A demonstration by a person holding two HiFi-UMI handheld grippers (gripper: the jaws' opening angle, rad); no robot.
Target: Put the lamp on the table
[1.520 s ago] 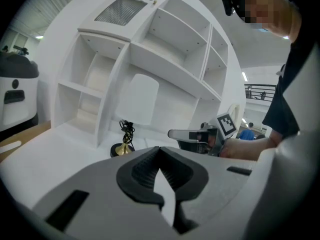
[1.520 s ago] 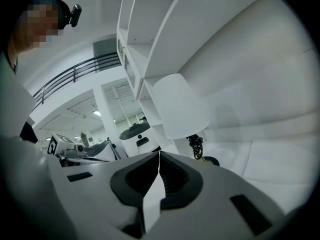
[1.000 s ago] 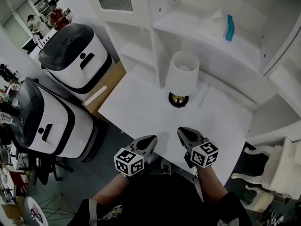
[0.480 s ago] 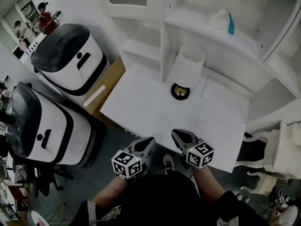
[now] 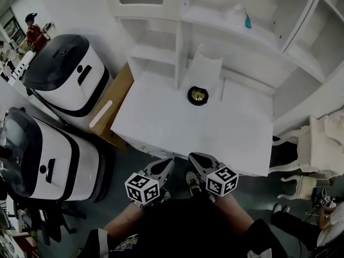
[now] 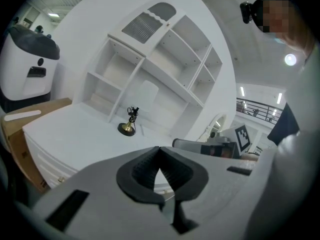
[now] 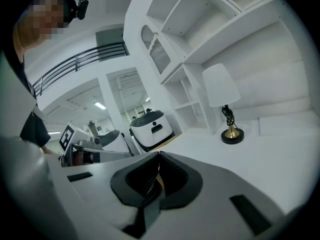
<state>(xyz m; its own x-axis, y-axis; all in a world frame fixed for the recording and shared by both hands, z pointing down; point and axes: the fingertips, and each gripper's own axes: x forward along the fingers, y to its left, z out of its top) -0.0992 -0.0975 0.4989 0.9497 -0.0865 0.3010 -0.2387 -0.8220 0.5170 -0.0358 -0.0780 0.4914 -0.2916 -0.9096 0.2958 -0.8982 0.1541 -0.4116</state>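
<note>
Lamp (image 5: 203, 78): upright at back of surface (image 5: 183, 128), clear of edges (task looks done). Left hand-held gripper (image 5: 165, 165), right hand-held gripper (image 5: 198, 160): jaws closed, empty, well apart from it, likely unneeded.

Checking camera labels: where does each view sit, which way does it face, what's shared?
Head view: on the head, looking steeply down at the table; forearms, left gripper, right gripper show.
Left gripper view: on left gripper, faces lamp and shelves; own shut jaws show.
Right gripper view: on right gripper, faces the same lamp; own shut jaws show.
Shared: all three see the lamp.
</note>
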